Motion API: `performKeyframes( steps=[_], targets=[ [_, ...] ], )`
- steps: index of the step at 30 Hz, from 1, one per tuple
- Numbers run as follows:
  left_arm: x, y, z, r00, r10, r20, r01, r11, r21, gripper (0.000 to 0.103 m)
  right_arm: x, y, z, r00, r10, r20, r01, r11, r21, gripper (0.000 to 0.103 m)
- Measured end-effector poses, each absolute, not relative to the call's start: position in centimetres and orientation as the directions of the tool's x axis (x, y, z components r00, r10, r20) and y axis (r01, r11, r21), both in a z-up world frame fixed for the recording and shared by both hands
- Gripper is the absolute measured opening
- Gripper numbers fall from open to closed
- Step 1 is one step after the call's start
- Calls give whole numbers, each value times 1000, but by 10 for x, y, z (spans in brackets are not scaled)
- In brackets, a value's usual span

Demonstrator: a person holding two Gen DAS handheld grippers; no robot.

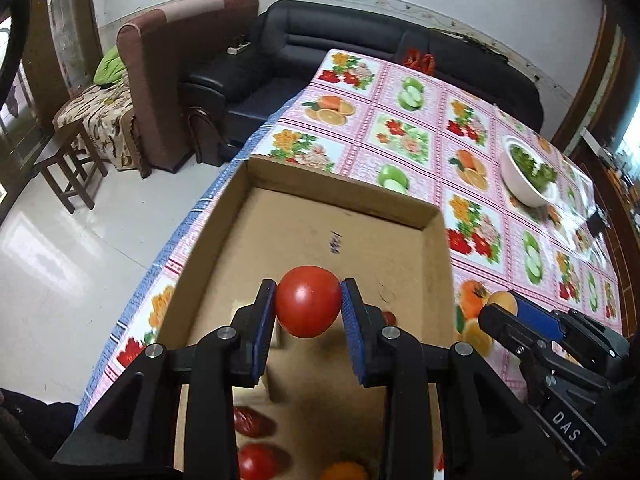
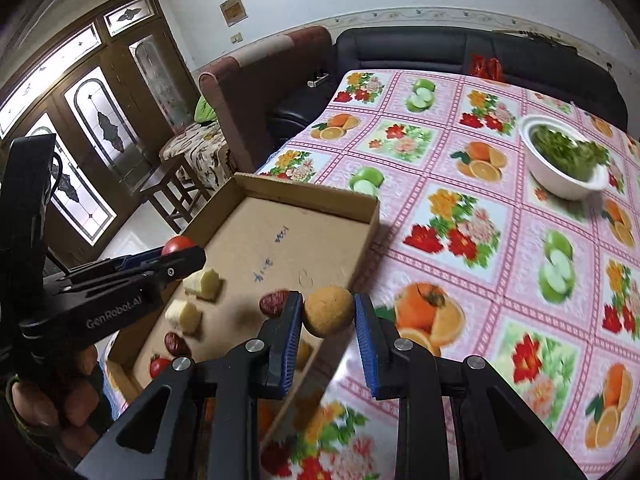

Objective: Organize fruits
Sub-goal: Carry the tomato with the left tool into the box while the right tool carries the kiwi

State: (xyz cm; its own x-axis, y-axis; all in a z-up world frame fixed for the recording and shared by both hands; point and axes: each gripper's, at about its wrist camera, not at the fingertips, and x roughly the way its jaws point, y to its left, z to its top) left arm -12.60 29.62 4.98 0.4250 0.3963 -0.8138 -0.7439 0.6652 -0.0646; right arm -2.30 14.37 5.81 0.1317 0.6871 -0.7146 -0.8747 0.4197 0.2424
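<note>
My left gripper (image 1: pixel 308 304) clamps a tomato (image 1: pixel 307 300) over the box (image 1: pixel 340 190), my right gripper (image 2: pixel 326 316) barely pinches a yellow fruit (image 2: pixel 328 310) above the box's right wall, so it may slip onto the table.

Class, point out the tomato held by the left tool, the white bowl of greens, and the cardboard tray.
tomato (image 1: pixel 307 301), left wrist view, middle of its red skin.
white bowl (image 2: pixel 560 184), right wrist view, outer wall.
cardboard tray (image 1: pixel 344 196), left wrist view, far wall.

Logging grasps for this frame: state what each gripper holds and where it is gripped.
Left gripper: round red tomato, pinched at its opposite sides. Right gripper: round yellow-brown fruit, likewise gripped across its sides.
</note>
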Motion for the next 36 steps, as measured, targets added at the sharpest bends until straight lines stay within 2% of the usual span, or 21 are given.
performKeyframes(
  steps=[7, 17, 36],
  targets=[
    [-115, 316, 43, 372, 427, -824, -771, 637, -18, 30, -18, 180, 48, 121, 666, -736, -883, 411, 226, 27],
    [-96, 340, 13, 298, 406, -864, -798, 603, 8, 30, -10, 222, 23, 101, 606, -789, -893, 404, 196, 27],
    [-87, 350, -3, 245, 397, -884, -814, 580, 34, 31, -8, 242, 5, 105, 562, -820, -908, 391, 151, 27]
  ],
)
